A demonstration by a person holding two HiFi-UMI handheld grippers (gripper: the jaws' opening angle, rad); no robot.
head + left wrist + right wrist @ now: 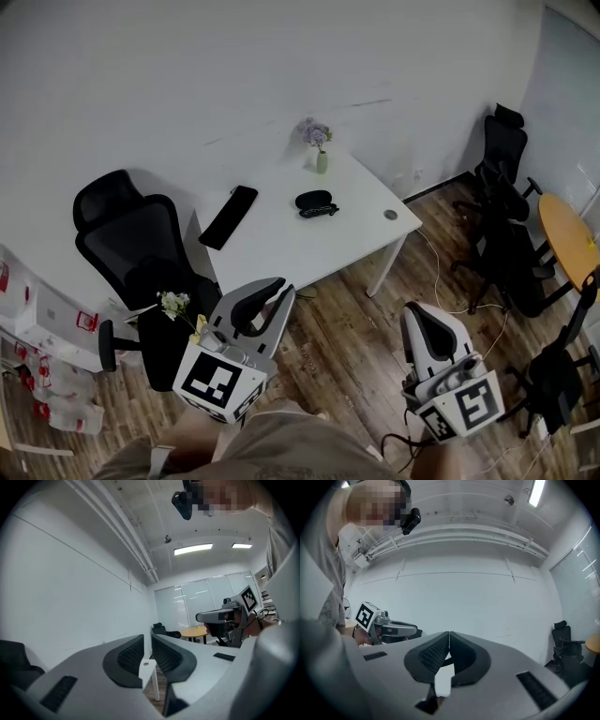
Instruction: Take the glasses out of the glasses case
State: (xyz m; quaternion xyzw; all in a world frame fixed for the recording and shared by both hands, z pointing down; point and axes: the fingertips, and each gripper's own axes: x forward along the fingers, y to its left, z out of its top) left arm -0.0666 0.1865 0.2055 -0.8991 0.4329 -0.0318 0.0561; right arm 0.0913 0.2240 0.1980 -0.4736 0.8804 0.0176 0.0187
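Observation:
A black oval glasses case (313, 199) lies on the white table (281, 244), far ahead of both grippers. A thin dark piece (321, 212) lies against its near side, too small to tell what it is. My left gripper (281, 289) hovers over the floor short of the table's near edge, its jaws down to a thin slit with nothing between them (147, 641). My right gripper (418, 315) hangs to the right over the floor, jaw tips touching and empty (449, 639). Each gripper shows in the other's view, held level.
On the table also stand a small vase of purple flowers (321, 155) and a flat black slab (228, 217). A black office chair (141, 253) holding a small bouquet (173, 305) is on the left. More black chairs (502, 216) and a round wooden table (567, 234) are at the right.

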